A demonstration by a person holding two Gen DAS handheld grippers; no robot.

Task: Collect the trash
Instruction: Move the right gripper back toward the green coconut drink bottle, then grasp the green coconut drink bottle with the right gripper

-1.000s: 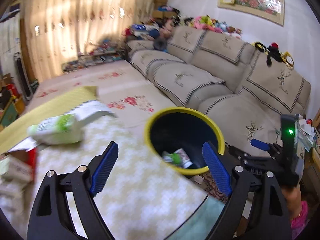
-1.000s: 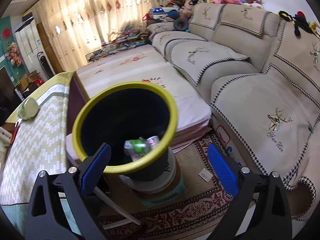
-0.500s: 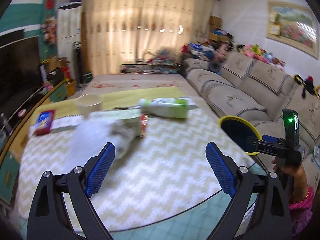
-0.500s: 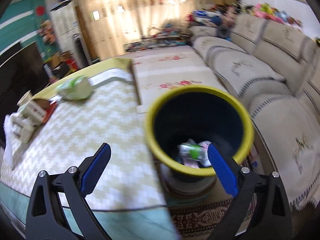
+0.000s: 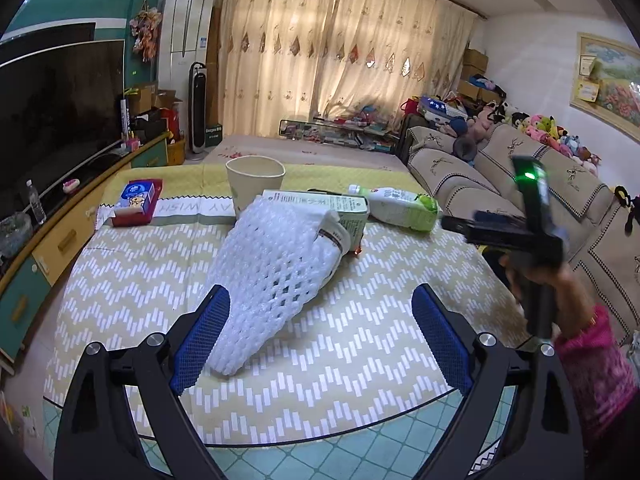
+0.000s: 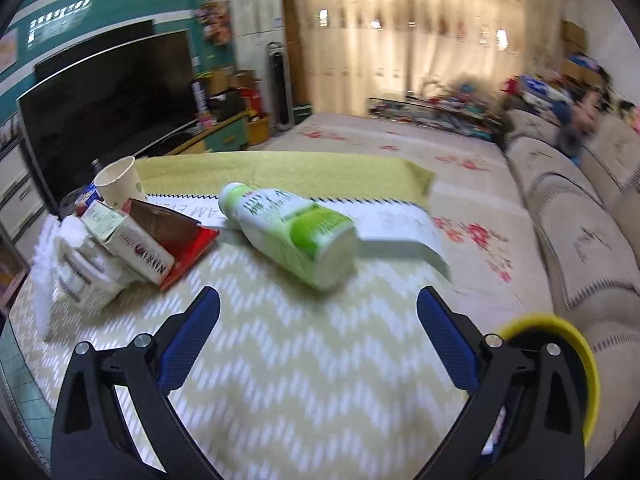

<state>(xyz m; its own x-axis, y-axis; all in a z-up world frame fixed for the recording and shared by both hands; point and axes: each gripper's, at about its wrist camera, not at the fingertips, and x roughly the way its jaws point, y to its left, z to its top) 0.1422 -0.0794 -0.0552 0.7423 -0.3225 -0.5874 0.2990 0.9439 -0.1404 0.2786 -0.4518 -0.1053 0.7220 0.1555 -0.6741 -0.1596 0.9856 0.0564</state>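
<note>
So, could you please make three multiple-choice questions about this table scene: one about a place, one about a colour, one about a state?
1. Where does the white foam net sleeve lie?
A. inside the bin
B. on the zigzag-patterned tablecloth, ahead of the left gripper
C. on the sofa

2. What colour is the rim of the round trash bin?
A. yellow
B. red
C. white

3. How is the white and green plastic bottle positioned?
A. upright
B. lying on its side
C. held by the right gripper

Answers:
1 B: the left wrist view shows the sleeve on the cloth, just beyond the open blue fingers.
2 A: a yellow rim shows at the right wrist view's lower right.
3 B: its base faces the camera and its cap points away, and the right gripper is open and empty.
</note>
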